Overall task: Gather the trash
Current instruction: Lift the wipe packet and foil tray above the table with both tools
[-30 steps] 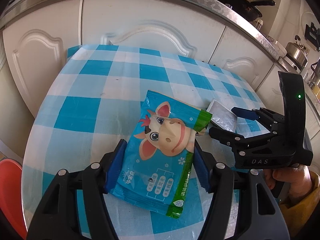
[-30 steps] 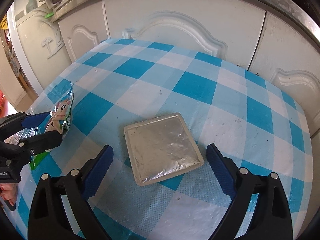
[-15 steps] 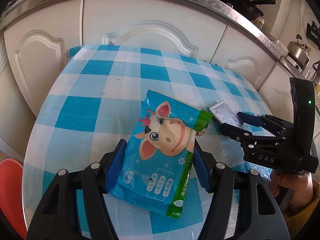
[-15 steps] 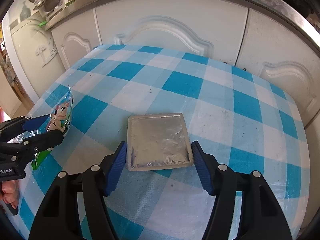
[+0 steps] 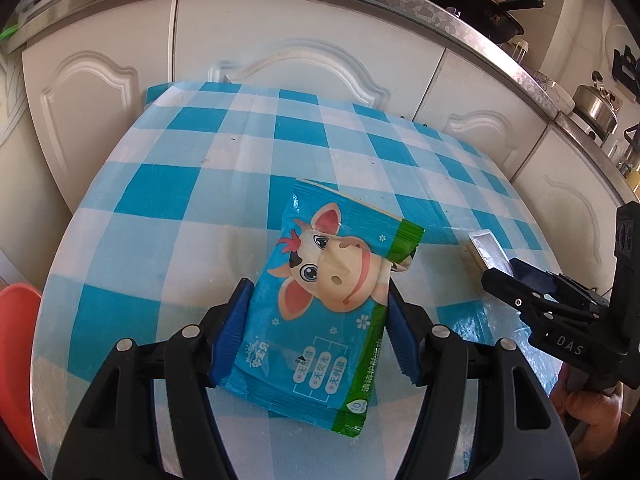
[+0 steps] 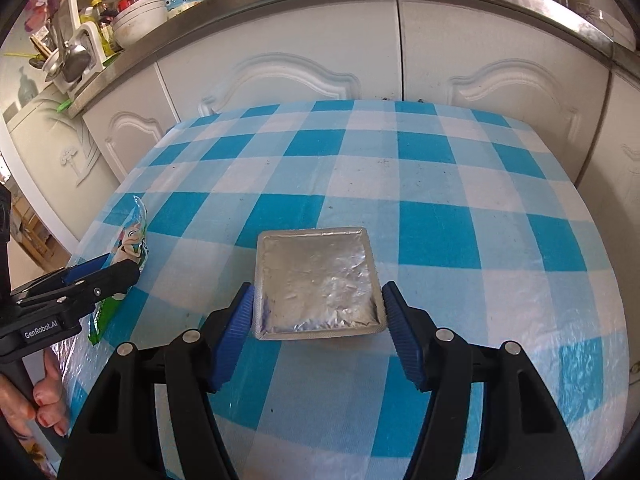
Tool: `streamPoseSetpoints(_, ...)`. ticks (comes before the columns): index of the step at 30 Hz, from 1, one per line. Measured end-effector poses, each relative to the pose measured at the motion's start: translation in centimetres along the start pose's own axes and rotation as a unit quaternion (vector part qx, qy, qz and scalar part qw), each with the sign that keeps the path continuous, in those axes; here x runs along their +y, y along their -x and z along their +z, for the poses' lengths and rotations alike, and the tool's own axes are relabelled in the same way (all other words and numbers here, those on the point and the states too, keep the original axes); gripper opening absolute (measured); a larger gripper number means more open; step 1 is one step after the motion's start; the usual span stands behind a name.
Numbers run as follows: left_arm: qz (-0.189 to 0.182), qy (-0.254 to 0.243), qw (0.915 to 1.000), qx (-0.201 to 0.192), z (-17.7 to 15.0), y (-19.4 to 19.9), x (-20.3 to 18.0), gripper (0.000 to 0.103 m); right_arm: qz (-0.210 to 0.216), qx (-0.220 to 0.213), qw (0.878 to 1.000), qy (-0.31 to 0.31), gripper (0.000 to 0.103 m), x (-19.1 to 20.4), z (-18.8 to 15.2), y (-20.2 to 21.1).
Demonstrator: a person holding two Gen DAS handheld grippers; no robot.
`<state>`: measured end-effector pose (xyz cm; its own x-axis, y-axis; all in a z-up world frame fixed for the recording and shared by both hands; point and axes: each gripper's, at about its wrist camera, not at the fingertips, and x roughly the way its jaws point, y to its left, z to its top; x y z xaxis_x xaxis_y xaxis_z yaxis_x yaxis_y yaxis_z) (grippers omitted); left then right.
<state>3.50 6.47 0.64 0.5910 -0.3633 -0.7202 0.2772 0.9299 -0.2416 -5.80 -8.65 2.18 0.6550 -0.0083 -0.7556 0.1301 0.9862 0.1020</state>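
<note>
Left gripper (image 5: 318, 334) clamped on the blue cow-print wipes packet (image 5: 332, 304), blue pads pressing both long sides, jaws about half open to fit the pack's width; packet tilted, its far end sticking out past the fingertips over the table, green strip along its right edge. Right gripper (image 6: 318, 332) closed around the square silver foil pouch (image 6: 316, 280), pads touching its left and right edges near the near corners, jaws roughly half open, pouch lying flat or nearly so on the blue-and-white checked tablecloth (image 6: 440, 184). From the left wrist view the right gripper sits to the right, with one end of the foil pouch showing at its tips and a hand (image 5: 592, 404) under its handle. From the right wrist view the left gripper is at far left with the packet edge-on, fingers (image 6: 48, 396) on the handle below it. White cabinet doors (image 6: 304, 60) behind the table, black pan (image 5: 476, 4) on the counter far right, orange stool (image 5: 18, 344) at near left.
</note>
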Motion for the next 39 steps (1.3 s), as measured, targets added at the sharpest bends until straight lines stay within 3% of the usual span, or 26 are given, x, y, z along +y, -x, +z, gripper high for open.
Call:
streamPoseSetpoints(10, -0.011, 0.005, 0.9999, -0.002, -3.2, 1.9, -2.3, 0.063, -0.022, -0.017, 0.999, -0.030, 0.065, -0.8, -3.5, 4.6)
streamPoseSetpoints(21, -0.059, 0.020, 0.9981, 0.003, -6.5, 4.3, -3.6, 0.062, -0.053, -0.021, 0.998, -0.017, 0.065, 0.9, -6.6, 8.9)
streamPoseSetpoints(30, -0.088, 0.030, 0.9954, -0.024, -7.4, 8.5, -2.5, 0.061, -0.081, -0.048, 0.996, -0.006, 0.065, 2.8, -7.6, 14.1)
streamPoseSetpoints(39, -0.076, 0.038, 0.9952, -0.050, -8.3, 11.6, -0.3, 0.061, -0.076, -0.062, 0.995, 0.001, 0.065, 4.0, -7.6, 15.9)
